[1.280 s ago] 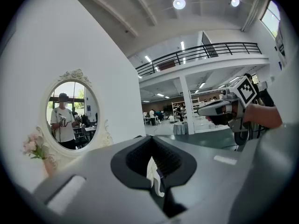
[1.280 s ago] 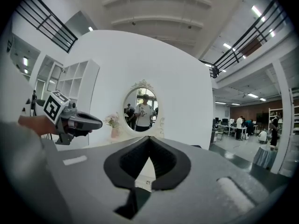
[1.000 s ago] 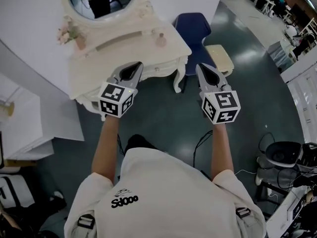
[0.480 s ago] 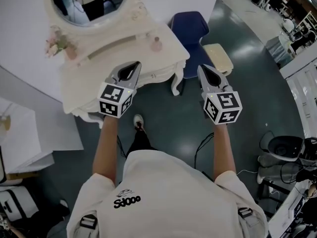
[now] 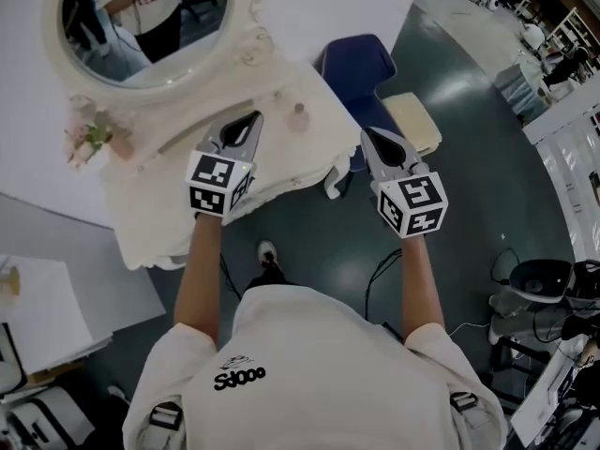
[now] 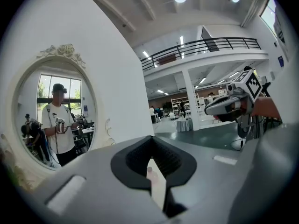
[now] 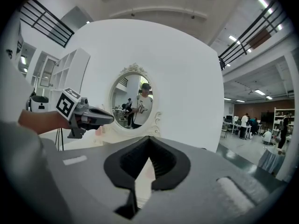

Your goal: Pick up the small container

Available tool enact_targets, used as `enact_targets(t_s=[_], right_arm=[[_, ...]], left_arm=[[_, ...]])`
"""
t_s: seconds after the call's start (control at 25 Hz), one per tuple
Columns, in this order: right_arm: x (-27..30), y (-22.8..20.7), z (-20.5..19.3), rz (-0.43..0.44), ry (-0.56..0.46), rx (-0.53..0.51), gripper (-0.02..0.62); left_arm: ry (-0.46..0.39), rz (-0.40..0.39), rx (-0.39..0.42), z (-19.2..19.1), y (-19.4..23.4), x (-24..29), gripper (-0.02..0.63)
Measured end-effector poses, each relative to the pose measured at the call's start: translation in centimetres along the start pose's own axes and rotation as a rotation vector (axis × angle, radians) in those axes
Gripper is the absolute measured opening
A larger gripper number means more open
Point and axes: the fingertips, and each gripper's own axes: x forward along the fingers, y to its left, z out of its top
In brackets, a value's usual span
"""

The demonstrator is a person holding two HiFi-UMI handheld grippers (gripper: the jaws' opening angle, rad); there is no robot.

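The small container [image 5: 299, 115], a pale pink bottle with a round cap, stands near the right end of the cream dressing table [image 5: 150, 195]. My left gripper [image 5: 251, 118] hovers over the tabletop just left of the bottle, with its jaws shut and nothing held. My right gripper [image 5: 367, 133] hangs off the table's right end above the floor, also shut and empty. In the left gripper view the shut gripper [image 6: 154, 160] points toward the table, and a pinkish bottle [image 6: 149, 172] shows through the slit below the pads. The right gripper [image 7: 148, 160] faces the mirror.
An oval mirror [image 5: 141, 22] with a carved frame rises behind the table. A pink flower vase [image 5: 94, 139] stands at the table's left. A blue chair [image 5: 361, 59] and a cream stool [image 5: 412, 120] sit beyond the table's right end. Cables and equipment [image 5: 539, 289] lie at the right.
The person has stepped toward the dressing table. Both grippers have moved forward, and the left one now reaches over the tabletop near the bottle. Both jaws have stayed shut.
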Motion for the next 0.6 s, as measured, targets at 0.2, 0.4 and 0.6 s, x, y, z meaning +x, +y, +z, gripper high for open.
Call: enact_targets(t_s=[0.2,0.4,0.6], right_arm=[[5.1,-1.3,0.1,-0.029,0.035,0.012,0.002],[10.3,-1.5,-1.4,-0.022,0.104,0.006,0.002],[14.4,-1.9,-2.8,-0.029,0.124,0.025,0.005]], left_arm=[[0.026,0.017,-0.043,-1.3,4.4,3.4,0.018],[0.029,0.014,-0.081,-3.4,8.4,5.6,0.017],[0.037,-0.015,-0.055,-5.6,10.4,7.4,0.018]])
